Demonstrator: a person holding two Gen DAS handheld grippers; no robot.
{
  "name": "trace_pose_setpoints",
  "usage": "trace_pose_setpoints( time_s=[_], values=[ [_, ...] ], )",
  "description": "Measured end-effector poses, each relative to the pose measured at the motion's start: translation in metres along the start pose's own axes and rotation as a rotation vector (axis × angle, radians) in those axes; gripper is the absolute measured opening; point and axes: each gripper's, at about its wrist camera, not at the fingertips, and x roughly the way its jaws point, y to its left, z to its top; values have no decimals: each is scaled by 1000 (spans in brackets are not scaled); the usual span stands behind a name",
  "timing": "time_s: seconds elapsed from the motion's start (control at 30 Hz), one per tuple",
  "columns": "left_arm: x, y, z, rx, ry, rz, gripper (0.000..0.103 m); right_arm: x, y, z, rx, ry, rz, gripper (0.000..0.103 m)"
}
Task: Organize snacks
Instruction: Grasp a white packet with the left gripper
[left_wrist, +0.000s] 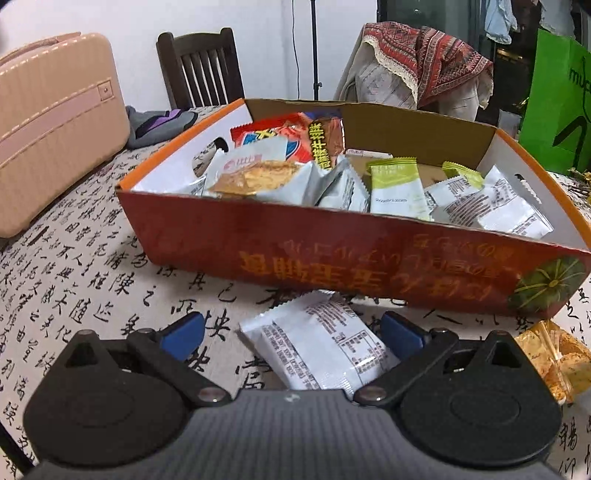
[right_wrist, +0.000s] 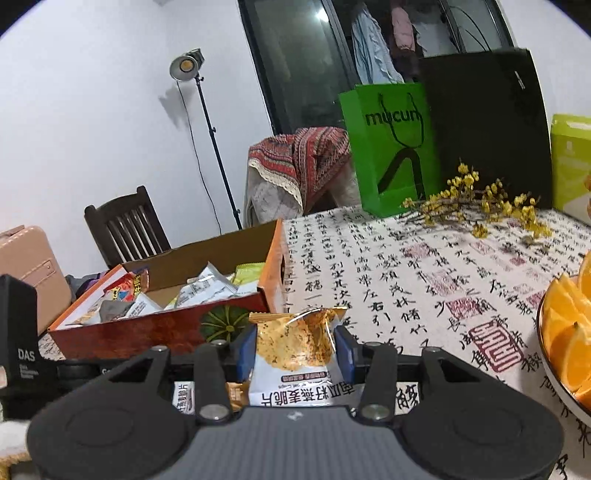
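Note:
An open red-orange cardboard box on the table holds several snack packets, white, green and red. My left gripper is open, its blue fingers on either side of a white snack packet lying on the cloth in front of the box. A yellow-orange packet lies at the right edge. My right gripper is shut on an oat crisp packet, held just right of the box's near corner. More packets show under it, partly hidden.
A pink case stands left of the box. A green bag, a black bag and yellow flower twigs are at the table's back. A plate of orange slices sits at right. Chairs stand behind the table.

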Motion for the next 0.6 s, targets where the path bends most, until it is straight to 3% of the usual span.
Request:
trace_pose_setpoints(
  time_s=[0.2,0.3,0.47,0.6],
  values=[
    [-4,7,-5,-12,13,-20,103,-1,-3,0,16,3,4,45],
    [-7,10,-7,-12,7,-42,95,1,-4,-1,23,16,3,45],
    [-17,8,-8,33,-26,-89,55,2,-5,-1,30,20,2,45],
    [-23,7,-15,77,-51,-115,48,3,-4,-2,27,27,2,45]
  ],
)
